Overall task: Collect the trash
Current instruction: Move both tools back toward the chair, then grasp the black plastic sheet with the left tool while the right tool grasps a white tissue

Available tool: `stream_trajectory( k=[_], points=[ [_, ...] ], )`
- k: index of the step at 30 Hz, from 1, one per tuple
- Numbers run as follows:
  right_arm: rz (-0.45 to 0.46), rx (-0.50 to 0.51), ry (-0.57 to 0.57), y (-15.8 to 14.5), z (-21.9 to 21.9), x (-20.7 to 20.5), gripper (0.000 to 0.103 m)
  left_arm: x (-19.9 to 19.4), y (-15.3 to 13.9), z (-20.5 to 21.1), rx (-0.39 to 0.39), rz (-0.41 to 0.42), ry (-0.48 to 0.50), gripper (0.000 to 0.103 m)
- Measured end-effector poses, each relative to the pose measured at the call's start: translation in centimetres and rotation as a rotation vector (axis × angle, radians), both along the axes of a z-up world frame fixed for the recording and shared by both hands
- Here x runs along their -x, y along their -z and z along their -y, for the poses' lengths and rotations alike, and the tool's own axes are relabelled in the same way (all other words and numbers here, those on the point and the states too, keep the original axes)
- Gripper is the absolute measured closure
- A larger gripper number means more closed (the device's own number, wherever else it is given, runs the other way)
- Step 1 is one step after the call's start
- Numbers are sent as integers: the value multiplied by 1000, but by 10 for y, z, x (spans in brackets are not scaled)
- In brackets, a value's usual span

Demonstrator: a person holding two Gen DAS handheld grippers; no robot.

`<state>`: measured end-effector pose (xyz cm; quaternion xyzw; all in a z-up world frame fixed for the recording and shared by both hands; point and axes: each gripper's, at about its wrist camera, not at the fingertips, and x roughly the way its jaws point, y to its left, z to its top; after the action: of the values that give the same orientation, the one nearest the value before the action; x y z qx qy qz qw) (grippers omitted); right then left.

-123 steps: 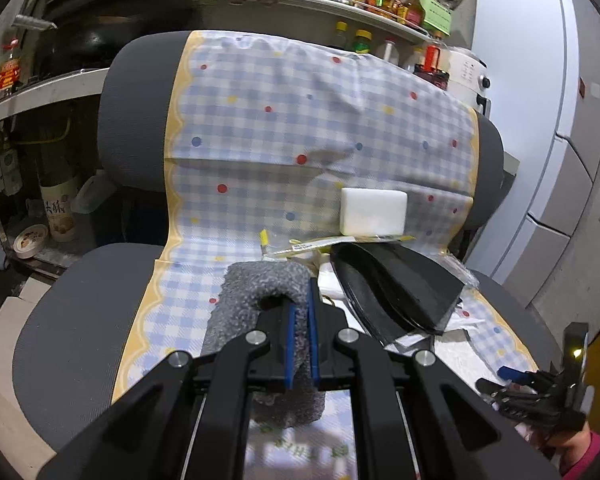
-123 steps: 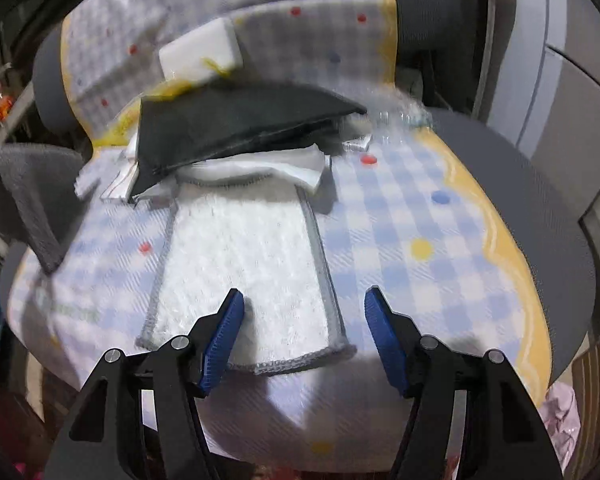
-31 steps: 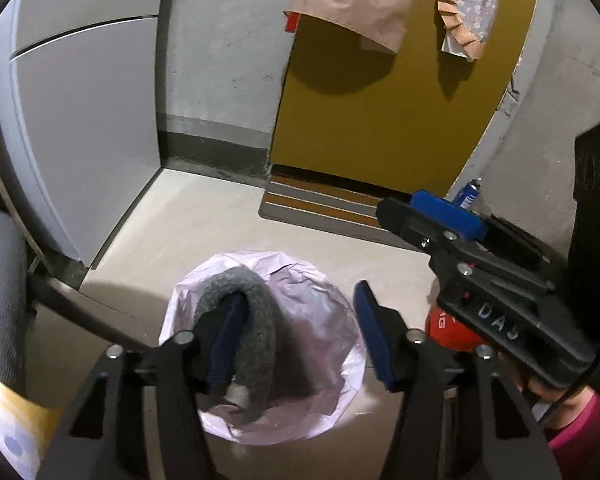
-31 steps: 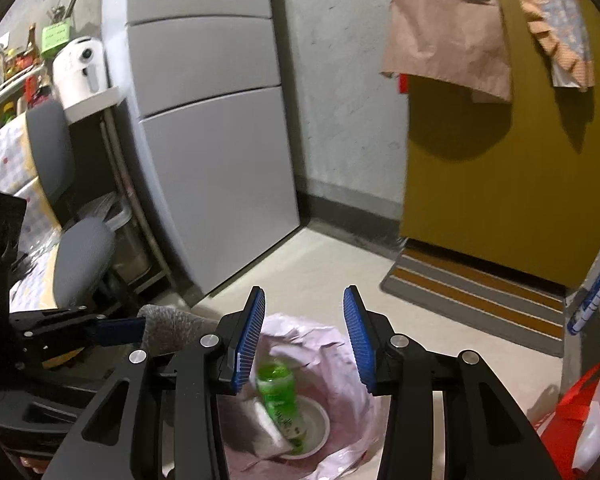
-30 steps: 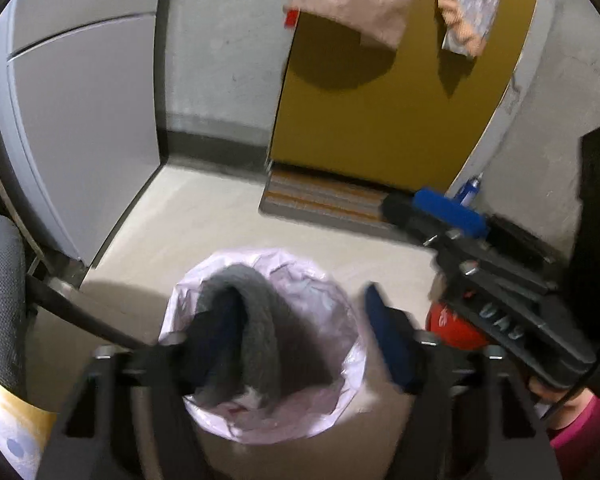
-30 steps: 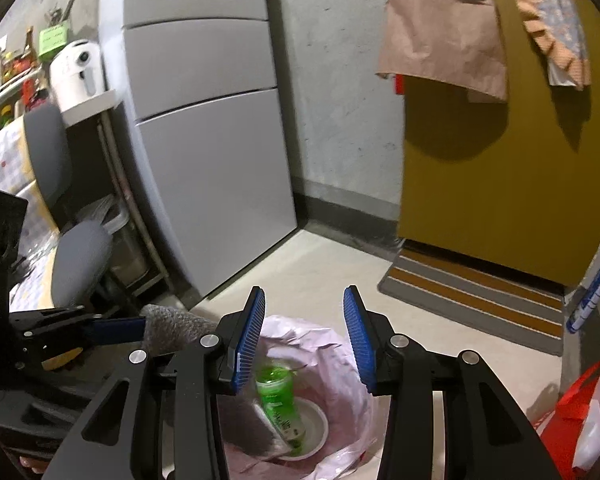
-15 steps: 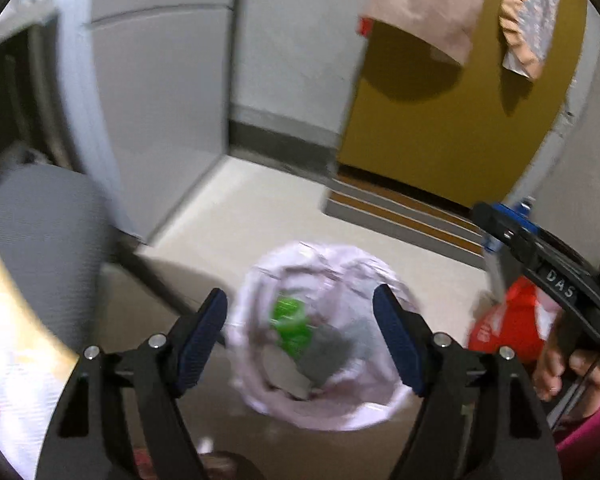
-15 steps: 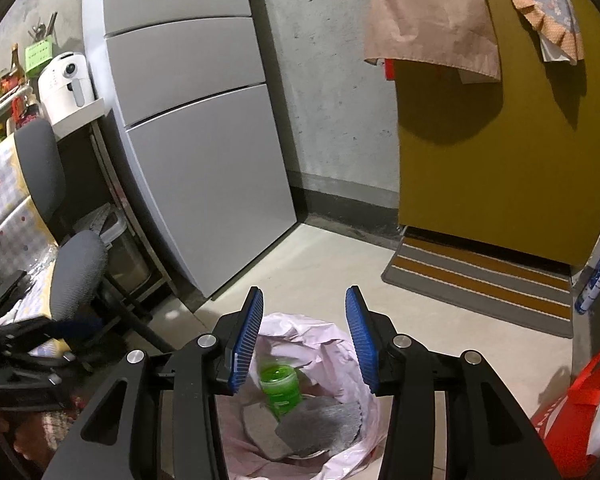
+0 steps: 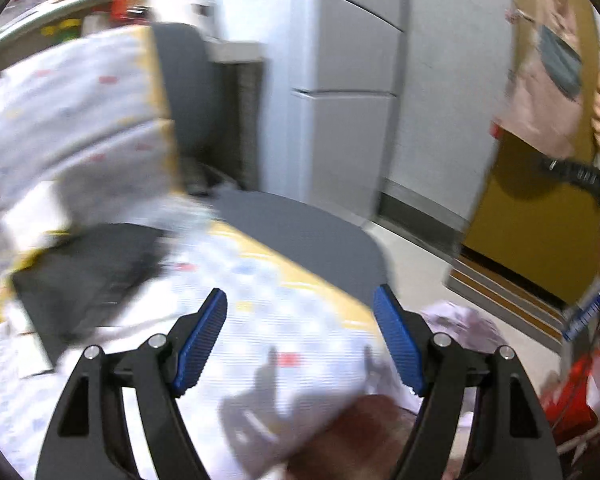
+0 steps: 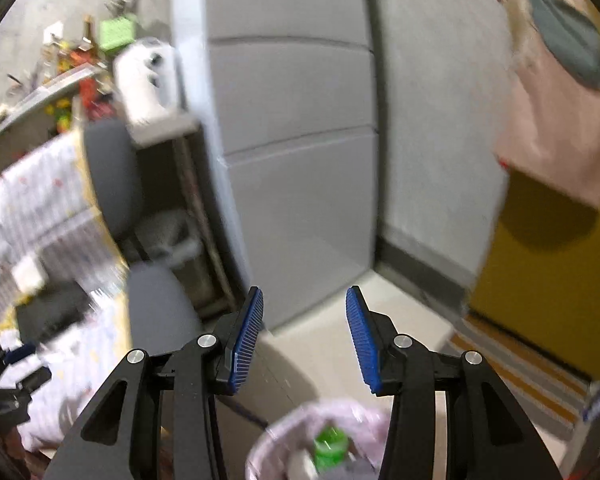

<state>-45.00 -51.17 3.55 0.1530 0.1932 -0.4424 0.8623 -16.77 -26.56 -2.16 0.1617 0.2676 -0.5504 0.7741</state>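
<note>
**Left tool back over the chair, grey cloth left in the bin**

A second ago the left tool (image 9: pixel 300 340) hung over the pink-lined round trash bin (image 10: pixel 320 440) with the fuzzy grey cloth draped on one blue pad; half a second ago that cloth already lay inside the bin. Now the left tool has swung away from the bin and faces the grey office chair (image 9: pixel 300 236) with its blue-and-white checked cover (image 9: pixel 260 320), its fingers spread wide and holding nothing. The view is smeared by motion.

On the chair seat, left of the left tool, lies a flat black sheet-like piece (image 9: pixel 84 272), its outline blurred. The bin's pink liner (image 9: pixel 464 328) shows just past the chair's right edge.

The right tool (image 10: pixel 304 336) points above the bin, fingers apart and empty. Inside the bin a green-capped bottle (image 10: pixel 330 448) stands out, with a grey patch beside it at the frame's bottom edge that is too cut off to identify. The tall grey cabinet (image 10: pixel 300 140) rises behind the bin.
</note>
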Motion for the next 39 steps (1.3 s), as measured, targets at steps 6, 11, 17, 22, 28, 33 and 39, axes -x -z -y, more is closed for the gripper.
stream_trajectory(
  k=[6, 11, 17, 22, 28, 33, 39],
  points=[
    [57, 27, -205, -16, -33, -85, 56, -76, -9, -68, 28, -16, -281, 30],
    [68, -61, -336, 13, -61, -151, 55, -135, 10, -113, 25, -112, -440, 29],
    [47, -79, -450, 36, -109, -206, 47, -193, 32, -133, 72, -287, -509, 15],
    [-11, -80, -494, 52, -122, -229, 44, -224, 46, -125, 115, -362, -484, 7],
    [-64, -112, -501, 71, -120, -242, 43, -266, 74, -113, 150, -542, -465, 7],
    [-86, -132, -497, 82, -116, -248, 41, -278, 90, -106, 143, -624, -451, 26],
    [-95, -141, -508, 86, -117, -254, 41, -274, 93, -84, 82, -590, -414, 44]
  ],
)
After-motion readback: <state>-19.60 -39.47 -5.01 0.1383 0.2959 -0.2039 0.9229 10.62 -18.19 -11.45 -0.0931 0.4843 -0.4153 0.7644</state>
